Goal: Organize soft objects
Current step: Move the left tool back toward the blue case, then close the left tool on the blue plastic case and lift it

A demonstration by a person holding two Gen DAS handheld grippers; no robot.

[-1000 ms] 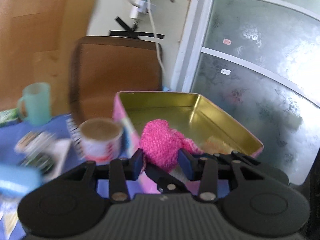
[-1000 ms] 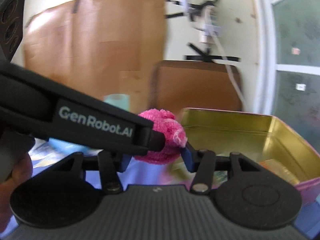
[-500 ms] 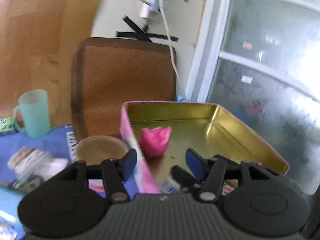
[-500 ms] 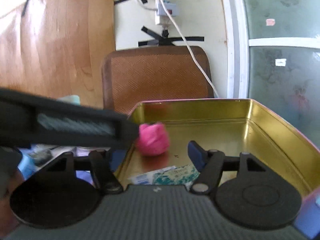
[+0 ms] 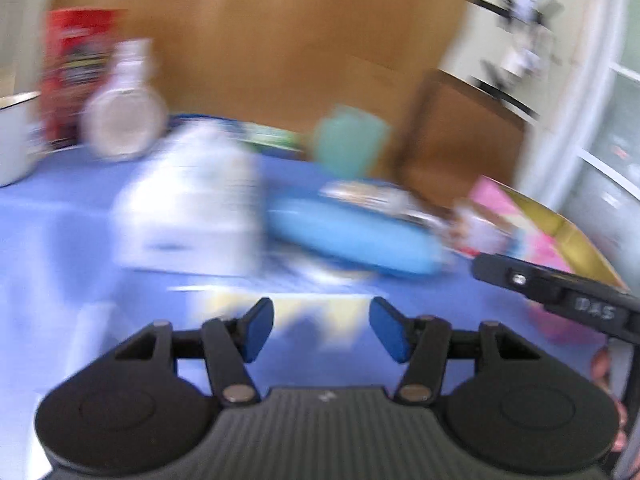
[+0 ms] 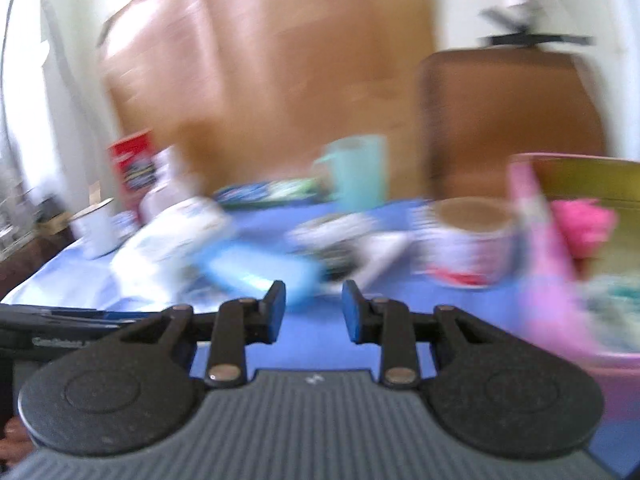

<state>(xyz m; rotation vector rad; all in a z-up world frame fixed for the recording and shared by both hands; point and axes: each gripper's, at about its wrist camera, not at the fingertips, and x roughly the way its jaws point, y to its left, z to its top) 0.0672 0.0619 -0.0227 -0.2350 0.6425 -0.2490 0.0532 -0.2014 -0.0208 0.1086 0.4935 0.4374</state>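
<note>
Both views are blurred by motion. A fluffy pink ball point(image 6: 584, 226) lies inside the pink tin with a gold inside point(image 6: 580, 164), at the right of the right wrist view. The tin point(image 5: 560, 224) also shows at the right edge of the left wrist view. My left gripper point(image 5: 322, 326) hangs over the blue tablecloth point(image 5: 60, 240); its jaws are closing with nothing between them. My right gripper point(image 6: 314, 308) is also closing on nothing, left of the tin. A light blue soft pouch point(image 5: 352, 236) point(image 6: 256, 268) lies beyond both grippers, next to a white packet point(image 5: 192, 200).
A teal mug point(image 6: 356, 168), a paper cup point(image 6: 468, 236), a red box point(image 5: 76, 64), a round clear lid point(image 5: 124, 120) and a white enamel mug point(image 5: 12, 140) crowd the table. A brown chair back point(image 6: 508, 120) stands behind. The right gripper's body point(image 5: 560, 292) crosses the left wrist view.
The left gripper let go of the pink ball, which dropped into the tin. Both grippers then swung left, away from the tin and over the table. The right jaws have narrowed.
</note>
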